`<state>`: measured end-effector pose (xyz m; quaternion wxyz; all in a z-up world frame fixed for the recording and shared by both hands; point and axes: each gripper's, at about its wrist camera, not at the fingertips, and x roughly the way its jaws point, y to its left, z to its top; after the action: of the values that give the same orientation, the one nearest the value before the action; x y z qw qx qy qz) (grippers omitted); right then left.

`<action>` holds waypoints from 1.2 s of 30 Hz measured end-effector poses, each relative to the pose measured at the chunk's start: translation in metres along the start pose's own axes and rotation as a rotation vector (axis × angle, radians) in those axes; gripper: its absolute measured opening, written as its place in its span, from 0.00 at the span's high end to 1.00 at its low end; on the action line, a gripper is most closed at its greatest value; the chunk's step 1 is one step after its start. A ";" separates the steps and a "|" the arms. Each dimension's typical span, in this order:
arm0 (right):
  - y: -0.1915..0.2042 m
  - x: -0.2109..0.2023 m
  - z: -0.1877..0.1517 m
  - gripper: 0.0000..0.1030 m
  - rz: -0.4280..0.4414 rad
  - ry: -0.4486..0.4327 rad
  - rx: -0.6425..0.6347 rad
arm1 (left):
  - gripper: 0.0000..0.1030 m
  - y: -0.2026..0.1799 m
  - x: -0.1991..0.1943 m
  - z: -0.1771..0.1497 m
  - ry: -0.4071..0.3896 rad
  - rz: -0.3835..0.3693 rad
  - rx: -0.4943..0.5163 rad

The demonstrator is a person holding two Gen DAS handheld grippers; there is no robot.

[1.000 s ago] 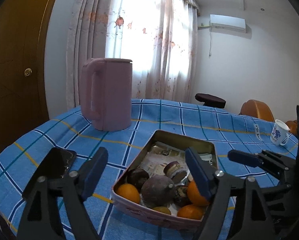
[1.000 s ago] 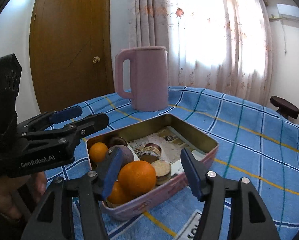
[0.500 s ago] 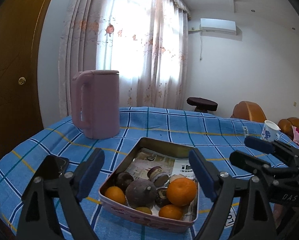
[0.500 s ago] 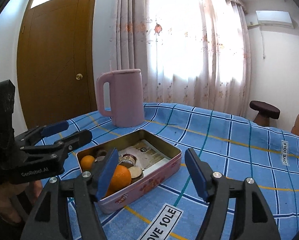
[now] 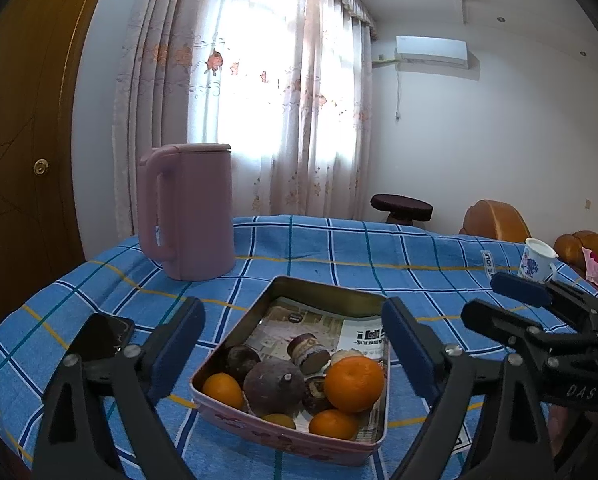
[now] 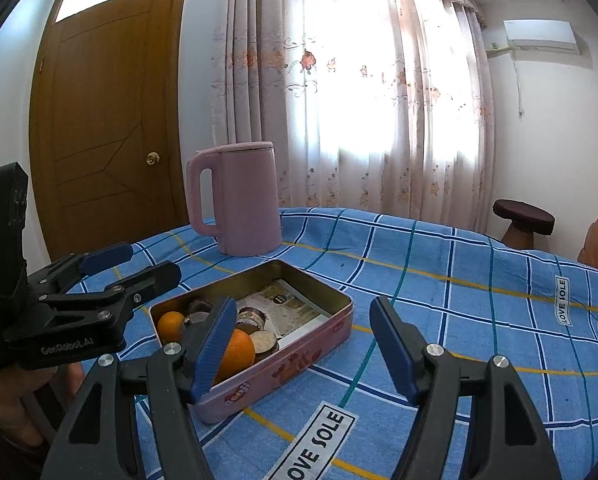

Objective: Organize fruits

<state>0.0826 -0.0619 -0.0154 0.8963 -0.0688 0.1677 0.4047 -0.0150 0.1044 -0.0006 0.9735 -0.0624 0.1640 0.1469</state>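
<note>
Hovering both grippers clear of tin (image 5: 341,456) on blue checked cloth | left gripper (image 5: 295,344) opening, nothing between jaws | right gripper (image 6: 301,340) spread, empty | advice: descend level, straddle one fruit, avoid rim | count: oranges (image 5: 353,378) four, dark fruits about five.

You see a pink kettle (image 5: 191,212) standing upright on the worktop's blue checked tablecloth (image 5: 339,248). Near the left edge lies a black phone (image 5: 103,338). Far right stands a white cup with blue flowers (image 5: 535,260). Behind are a floral curtain (image 5: 259,92), a wooden door (image 6: 103,120), a dark stool (image 5: 401,206) and an air conditioner (image 5: 431,50).
</note>
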 end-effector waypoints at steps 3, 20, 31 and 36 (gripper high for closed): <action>-0.002 0.000 0.000 0.32 -0.004 0.001 0.002 | 0.10 -0.001 0.001 0.000 0.002 -0.001 0.002; -0.007 -0.008 0.001 0.31 -0.014 -0.017 0.011 | 0.00 -0.010 -0.004 0.005 -0.010 -0.015 0.014; -0.009 -0.012 0.000 0.31 -0.026 -0.024 0.010 | 0.00 -0.013 -0.006 0.005 -0.011 -0.003 0.026; -0.011 -0.014 0.000 0.31 -0.032 -0.024 0.009 | 0.00 -0.013 -0.005 0.006 -0.001 -0.007 0.021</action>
<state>0.0825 -0.0787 -0.0108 0.9049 -0.0625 0.1575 0.3904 -0.0136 0.0917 0.0076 0.9747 -0.0525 0.1648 0.1419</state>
